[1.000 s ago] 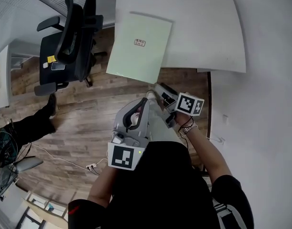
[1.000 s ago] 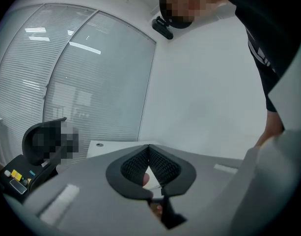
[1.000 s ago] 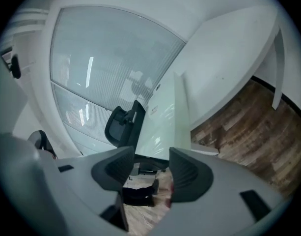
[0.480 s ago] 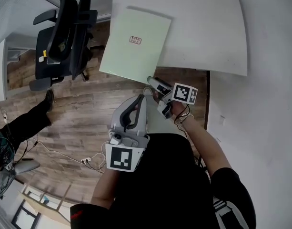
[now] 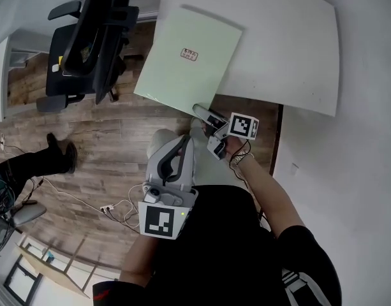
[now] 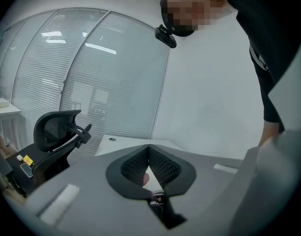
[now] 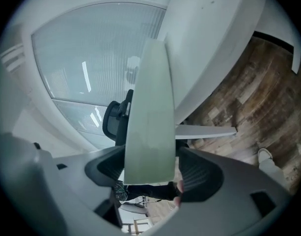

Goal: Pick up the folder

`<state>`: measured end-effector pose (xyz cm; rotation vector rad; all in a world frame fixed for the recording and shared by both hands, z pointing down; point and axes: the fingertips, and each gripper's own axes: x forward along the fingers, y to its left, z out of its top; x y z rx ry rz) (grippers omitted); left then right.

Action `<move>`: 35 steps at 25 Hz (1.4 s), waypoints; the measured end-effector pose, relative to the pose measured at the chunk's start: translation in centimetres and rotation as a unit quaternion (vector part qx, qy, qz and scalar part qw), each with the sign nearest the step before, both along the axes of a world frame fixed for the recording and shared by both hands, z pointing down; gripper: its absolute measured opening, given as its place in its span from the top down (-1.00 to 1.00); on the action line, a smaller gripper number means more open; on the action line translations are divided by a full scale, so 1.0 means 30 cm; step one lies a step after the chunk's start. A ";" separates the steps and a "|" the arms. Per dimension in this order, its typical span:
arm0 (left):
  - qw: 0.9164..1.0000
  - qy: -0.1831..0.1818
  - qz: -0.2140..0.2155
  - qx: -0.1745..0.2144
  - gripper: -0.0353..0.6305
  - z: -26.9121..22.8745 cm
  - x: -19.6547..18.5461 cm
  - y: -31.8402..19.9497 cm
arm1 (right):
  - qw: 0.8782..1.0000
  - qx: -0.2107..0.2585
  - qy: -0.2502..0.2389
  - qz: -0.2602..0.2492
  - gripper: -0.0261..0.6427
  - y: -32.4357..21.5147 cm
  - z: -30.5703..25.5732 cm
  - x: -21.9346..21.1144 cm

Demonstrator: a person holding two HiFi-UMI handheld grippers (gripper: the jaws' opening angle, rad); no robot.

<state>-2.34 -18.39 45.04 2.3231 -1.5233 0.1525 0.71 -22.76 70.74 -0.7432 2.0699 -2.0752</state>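
Note:
A pale green folder [image 5: 189, 62] with a small label lies on the white desk [image 5: 284, 43], its near part overhanging the desk's edge above the wood floor. My right gripper [image 5: 201, 111] is at the folder's near corner. In the right gripper view the folder's edge [image 7: 149, 112] stands between the jaws of the right gripper [image 7: 155, 168], which are opening, with a gap showing beside the right pad. My left gripper [image 5: 181, 144] is held close to the body, short of the folder. In the left gripper view the left gripper [image 6: 149, 149] has its pads closed together on nothing.
A black office chair [image 5: 87, 43] stands left of the desk. Another person's leg [image 5: 36, 161] and a cable with a power strip [image 5: 112, 206] are on the floor at left. A white wall [image 5: 348, 171] runs along the right.
My right gripper has moved up to the folder's near corner and spread its jaws around the edge. The left gripper has sunk slightly and stays shut.

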 end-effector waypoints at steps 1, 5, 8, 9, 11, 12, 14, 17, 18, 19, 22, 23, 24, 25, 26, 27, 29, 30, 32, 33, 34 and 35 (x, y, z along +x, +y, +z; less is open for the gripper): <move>1.000 -0.002 -0.001 0.001 0.88 0.004 -0.004 -0.005 | 1.000 0.002 -0.010 -0.003 0.01 -0.001 -0.005 -0.007; 1.000 -0.004 -0.015 0.009 0.88 0.002 -0.022 -0.036 | 0.999 0.013 -0.039 -0.014 0.01 -0.024 -0.026 -0.035; 1.000 -0.001 -0.024 0.011 0.88 0.001 -0.023 -0.039 | 0.999 0.024 -0.039 -0.026 0.01 -0.033 -0.020 -0.045; 1.000 -0.002 -0.025 0.010 0.88 0.003 -0.023 -0.037 | 0.999 0.021 -0.041 -0.025 0.01 -0.036 -0.015 -0.048; 1.000 -0.005 -0.025 0.008 0.88 0.008 -0.021 -0.035 | 0.998 0.021 -0.050 -0.021 0.01 -0.050 -0.014 -0.055; 1.000 -0.005 -0.025 0.006 0.88 0.009 -0.020 -0.034 | 0.998 0.017 -0.058 -0.016 0.01 -0.055 -0.014 -0.058; 1.000 -0.004 -0.026 0.003 0.88 0.013 -0.018 -0.028 | 0.998 0.013 -0.064 -0.011 0.01 -0.060 -0.010 -0.057; 1.000 -0.002 -0.028 -0.004 0.88 0.023 -0.018 -0.019 | 0.998 0.029 -0.044 -0.021 0.01 -0.069 -0.004 -0.045; 1.000 -0.001 -0.028 -0.006 0.88 0.027 -0.018 -0.018 | 0.998 0.030 -0.044 -0.020 0.01 -0.075 -0.003 -0.042; 1.000 -0.001 -0.028 -0.007 0.88 0.032 -0.019 -0.018 | 0.998 0.029 -0.048 -0.018 0.01 -0.081 -0.003 -0.042; 1.000 0.001 -0.028 -0.012 0.88 0.047 -0.023 -0.018 | 0.998 0.030 -0.059 -0.023 0.01 -0.092 -0.006 -0.058; 1.000 0.002 -0.028 -0.014 0.88 0.052 -0.023 -0.018 | 0.997 0.029 -0.061 -0.027 0.01 -0.092 -0.005 -0.064; 0.999 0.002 -0.028 -0.016 0.88 0.056 -0.024 -0.017 | 0.997 0.027 -0.062 -0.029 0.01 -0.092 -0.004 -0.069; 0.999 0.003 -0.027 -0.018 0.88 0.060 -0.023 -0.015 | 0.997 0.025 -0.063 -0.030 0.01 -0.091 -0.003 -0.071; 0.999 0.003 -0.027 -0.019 0.88 0.064 -0.023 -0.013 | 0.997 0.022 -0.064 -0.030 0.01 -0.090 -0.001 -0.072; 0.999 0.004 -0.028 -0.020 0.88 0.068 -0.023 -0.011 | 0.997 0.020 -0.065 -0.029 0.01 -0.089 0.001 -0.072; 0.999 0.004 -0.028 -0.023 0.88 0.075 -0.025 -0.007 | 0.997 0.020 -0.067 -0.029 0.01 -0.088 0.003 -0.072; 0.999 0.004 -0.029 -0.025 0.88 0.078 -0.028 -0.004 | 0.997 0.022 -0.068 -0.029 0.01 -0.089 0.002 -0.071; 0.999 0.004 -0.032 -0.028 0.88 0.082 -0.037 0.001 | 0.997 0.025 -0.071 -0.028 0.01 -0.090 -0.001 -0.073; 0.999 0.003 -0.034 -0.028 0.88 0.082 -0.041 0.004 | 0.997 0.026 -0.071 -0.029 0.01 -0.091 0.000 -0.073; 0.999 0.003 -0.037 -0.027 0.88 0.080 -0.046 0.005 | 0.997 0.028 -0.071 -0.031 0.03 -0.093 0.000 -0.073; 0.999 0.003 -0.039 -0.026 0.88 0.078 -0.049 0.006 | 0.996 0.031 -0.072 -0.032 0.05 -0.096 -0.003 -0.074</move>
